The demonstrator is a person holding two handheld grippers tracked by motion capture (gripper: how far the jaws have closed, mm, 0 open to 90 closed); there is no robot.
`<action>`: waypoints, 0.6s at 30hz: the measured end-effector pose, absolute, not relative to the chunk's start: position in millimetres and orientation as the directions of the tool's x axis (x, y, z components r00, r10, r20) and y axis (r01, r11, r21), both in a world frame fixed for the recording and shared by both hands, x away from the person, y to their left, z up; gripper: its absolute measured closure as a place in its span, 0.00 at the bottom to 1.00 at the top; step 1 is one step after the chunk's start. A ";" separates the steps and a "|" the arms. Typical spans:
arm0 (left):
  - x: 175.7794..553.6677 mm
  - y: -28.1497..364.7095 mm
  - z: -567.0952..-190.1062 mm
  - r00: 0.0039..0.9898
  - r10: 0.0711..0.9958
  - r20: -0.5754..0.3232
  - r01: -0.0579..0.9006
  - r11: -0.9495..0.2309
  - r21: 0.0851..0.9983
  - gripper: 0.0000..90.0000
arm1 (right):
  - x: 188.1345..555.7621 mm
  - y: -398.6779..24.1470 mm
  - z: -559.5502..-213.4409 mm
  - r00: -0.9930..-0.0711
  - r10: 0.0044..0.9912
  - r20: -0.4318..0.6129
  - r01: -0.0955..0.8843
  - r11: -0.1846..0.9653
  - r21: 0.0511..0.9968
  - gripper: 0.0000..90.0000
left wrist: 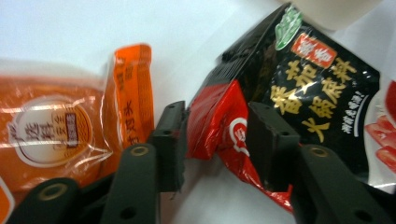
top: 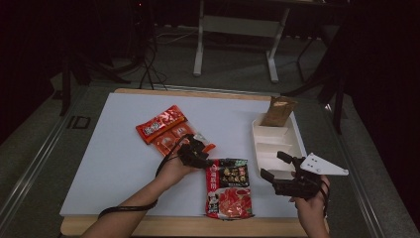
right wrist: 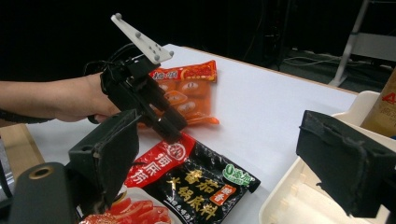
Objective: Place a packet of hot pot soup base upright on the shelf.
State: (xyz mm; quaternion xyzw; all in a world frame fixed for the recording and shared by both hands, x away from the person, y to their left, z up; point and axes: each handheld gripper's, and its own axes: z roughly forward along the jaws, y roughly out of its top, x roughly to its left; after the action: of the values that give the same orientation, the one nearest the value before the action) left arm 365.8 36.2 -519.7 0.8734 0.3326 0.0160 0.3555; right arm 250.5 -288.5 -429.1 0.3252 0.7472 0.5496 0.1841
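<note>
A black and red soup-base packet (top: 228, 191) lies flat near the table's front edge. My left gripper (top: 200, 158) is at its top left corner. In the left gripper view the jaws (left wrist: 217, 140) straddle that red corner (left wrist: 212, 123); the left pad (left wrist: 170, 140) meets its edge, and the jaws stand partly apart. The right gripper view shows the same packet (right wrist: 196, 182) with the left gripper (right wrist: 170, 130) tipped down onto it. My right gripper (top: 276, 166) hovers wide open by the near end of the white tray (top: 297, 144), nothing between its pads (right wrist: 116, 149).
Two orange-red snack packets (top: 161, 121) (top: 173, 139) lie just beyond the left gripper. A brown pouch (top: 278, 111) stands in the tray's far compartment. The white board (top: 114, 148) ends in a wooden front edge.
</note>
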 end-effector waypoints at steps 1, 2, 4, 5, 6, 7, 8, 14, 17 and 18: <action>366.4 35.6 -522.3 0.773 0.592 -0.229 0.583 -0.522 0.622 0.65 | 250.6 -288.5 -429.2 -0.720 0.689 0.083 0.285 0.185 0.941 0.14; 366.3 34.9 -524.1 0.771 0.592 -0.235 0.591 -0.525 0.613 0.65 | 250.8 -288.5 -429.5 -0.721 0.688 0.084 0.285 0.184 0.941 0.14; 365.9 32.7 -527.8 0.765 0.594 -0.248 0.607 -0.537 0.586 0.65 | 250.7 -288.3 -429.7 -0.720 0.689 0.083 0.287 0.186 0.940 0.15; 365.4 31.8 -528.9 0.761 0.595 -0.256 0.614 -0.535 0.580 0.66 | 250.9 -288.3 -429.8 -0.721 0.688 0.084 0.285 0.184 0.941 0.14; 364.5 30.0 -530.5 0.760 0.595 -0.260 0.618 -0.540 0.572 0.67 | 251.0 -288.4 -429.8 -0.721 0.688 0.084 0.285 0.184 0.941 0.15; 364.5 30.0 -530.5 0.760 0.595 -0.260 0.618 -0.540 0.572 0.69 | 251.0 -288.4 -429.8 -0.721 0.688 0.084 0.285 0.184 0.941 0.15; 364.1 28.6 -530.8 0.759 0.595 -0.263 0.621 -0.543 0.566 0.69 | 251.0 -288.3 -429.6 -0.720 0.689 0.080 0.282 0.186 0.941 0.14; 362.7 19.8 -533.2 0.734 0.625 -0.267 0.650 -0.531 0.543 0.80 | 251.3 -287.9 -429.9 -0.720 0.689 0.080 0.286 0.190 0.939 0.14; 361.6 20.7 -531.6 0.719 0.630 -0.295 0.665 -0.497 0.558 0.91 | 251.7 -287.8 -429.8 -0.722 0.687 0.080 0.284 0.189 0.940 0.15; 361.6 20.7 -531.6 0.719 0.630 -0.295 0.665 -0.497 0.558 0.92 | 251.7 -287.8 -429.8 -0.722 0.687 0.080 0.284 0.189 0.940 0.15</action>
State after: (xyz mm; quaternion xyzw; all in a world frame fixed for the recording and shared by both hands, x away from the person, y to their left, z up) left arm 361.6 20.7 -531.6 0.8647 0.3742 -0.0261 0.3342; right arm 251.7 -287.8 -429.8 0.3244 0.7488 0.5480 0.1838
